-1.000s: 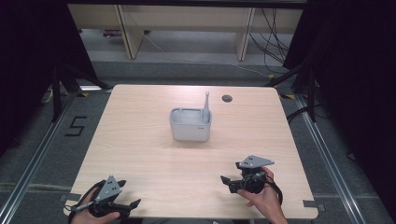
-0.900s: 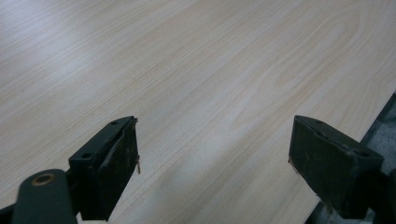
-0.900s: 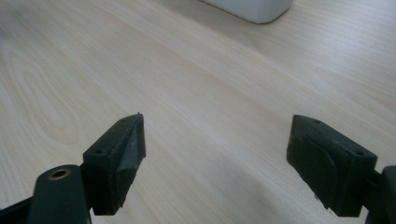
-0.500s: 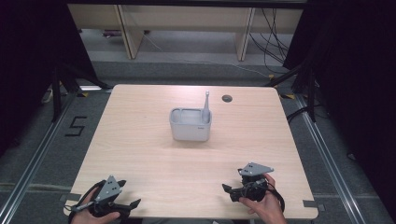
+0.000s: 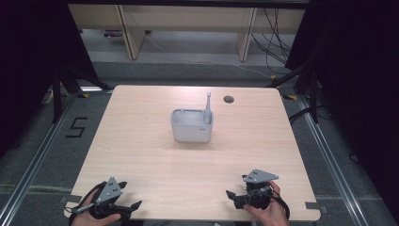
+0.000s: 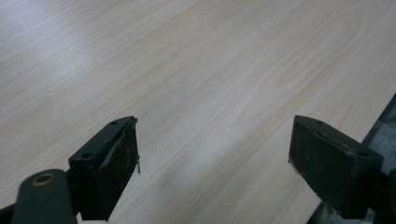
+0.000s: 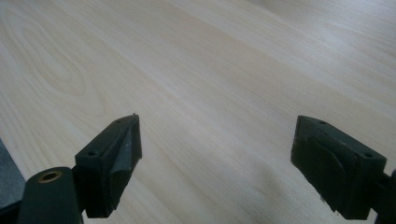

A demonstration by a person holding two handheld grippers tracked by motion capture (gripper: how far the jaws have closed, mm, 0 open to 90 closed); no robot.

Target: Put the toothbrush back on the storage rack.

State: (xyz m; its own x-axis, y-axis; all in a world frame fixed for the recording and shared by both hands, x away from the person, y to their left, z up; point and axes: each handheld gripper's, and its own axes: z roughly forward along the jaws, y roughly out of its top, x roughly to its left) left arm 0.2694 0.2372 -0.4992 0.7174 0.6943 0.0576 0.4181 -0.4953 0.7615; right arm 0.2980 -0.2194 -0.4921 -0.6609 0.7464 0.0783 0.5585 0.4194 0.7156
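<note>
Pulling back toward the near worktop [image 5: 150,155] edge, the right claw [image 5: 234,196] is resting spread and empty; the left claw [image 5: 132,207] is staying put, spread too. Both are sitting well apart from the bin [image 5: 191,126] holding an upright brush [image 5: 207,107], suggesting work is paused.

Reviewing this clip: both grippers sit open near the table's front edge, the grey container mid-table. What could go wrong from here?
1. The thin grey stick stands upright in a corner of the grey rectangular container; a careless reach may knock it or tip the container.
2. The left gripper and right gripper sit near the wooden table's front edge, so trailing cables might snag.
</note>
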